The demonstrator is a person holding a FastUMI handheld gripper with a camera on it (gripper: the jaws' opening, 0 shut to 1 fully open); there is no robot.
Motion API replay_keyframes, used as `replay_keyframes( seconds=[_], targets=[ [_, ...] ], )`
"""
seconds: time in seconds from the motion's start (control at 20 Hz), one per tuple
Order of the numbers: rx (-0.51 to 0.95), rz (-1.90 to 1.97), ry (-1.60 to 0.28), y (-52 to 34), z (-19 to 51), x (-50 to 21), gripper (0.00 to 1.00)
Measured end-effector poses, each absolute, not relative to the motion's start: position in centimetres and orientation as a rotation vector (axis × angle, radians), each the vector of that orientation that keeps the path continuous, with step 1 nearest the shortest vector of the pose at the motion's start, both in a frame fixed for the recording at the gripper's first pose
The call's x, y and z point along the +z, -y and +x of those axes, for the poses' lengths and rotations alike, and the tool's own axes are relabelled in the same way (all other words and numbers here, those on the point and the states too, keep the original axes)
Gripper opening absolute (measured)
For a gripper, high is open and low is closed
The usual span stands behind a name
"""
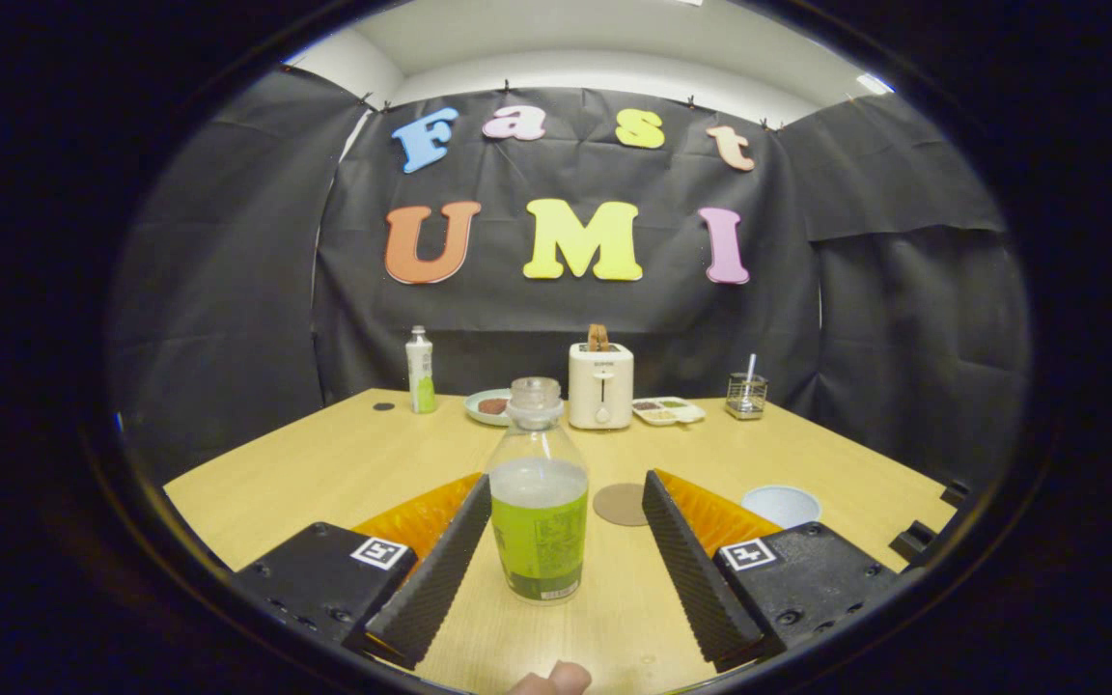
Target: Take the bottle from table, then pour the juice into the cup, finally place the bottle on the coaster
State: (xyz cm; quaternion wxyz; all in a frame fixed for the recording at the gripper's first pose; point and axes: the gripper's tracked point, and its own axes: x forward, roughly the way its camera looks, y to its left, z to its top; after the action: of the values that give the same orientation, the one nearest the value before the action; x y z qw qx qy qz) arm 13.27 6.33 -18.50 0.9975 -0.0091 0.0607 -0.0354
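A clear plastic bottle (538, 502) with green juice and a green label stands upright on the wooden table (324, 473), between my two fingers and nearer the left one. My gripper (567, 512) is open, with gaps on both sides of the bottle. The black ribbed left finger (440, 569) lies close to the bottle without pressing it. A round brown coaster (620, 504) lies just beyond the bottle, near the right finger's tip. A pale blue cup (781, 505) stands to the right, outside the right finger.
At the table's back stand a second small green bottle (420, 371), a plate (489, 406), a white toaster (600, 384), a divided snack tray (668, 410) and a wire holder (745, 395). A fingertip (556, 679) shows at the near edge.
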Motion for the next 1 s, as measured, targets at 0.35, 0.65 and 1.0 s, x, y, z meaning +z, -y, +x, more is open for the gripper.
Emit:
replay_keyframes(
  seconds=[0.35,0.65,1.0],
  targets=[
    [-0.108,-0.065,-0.102,-7.8,17.3,-21.6,1.0],
    [-0.117,-0.035,-0.108,-6.3,16.9,-21.3,0.78],
    [-0.038,0.152,-0.14,-6.2,15.6,-19.8,0.77]
  ],
)
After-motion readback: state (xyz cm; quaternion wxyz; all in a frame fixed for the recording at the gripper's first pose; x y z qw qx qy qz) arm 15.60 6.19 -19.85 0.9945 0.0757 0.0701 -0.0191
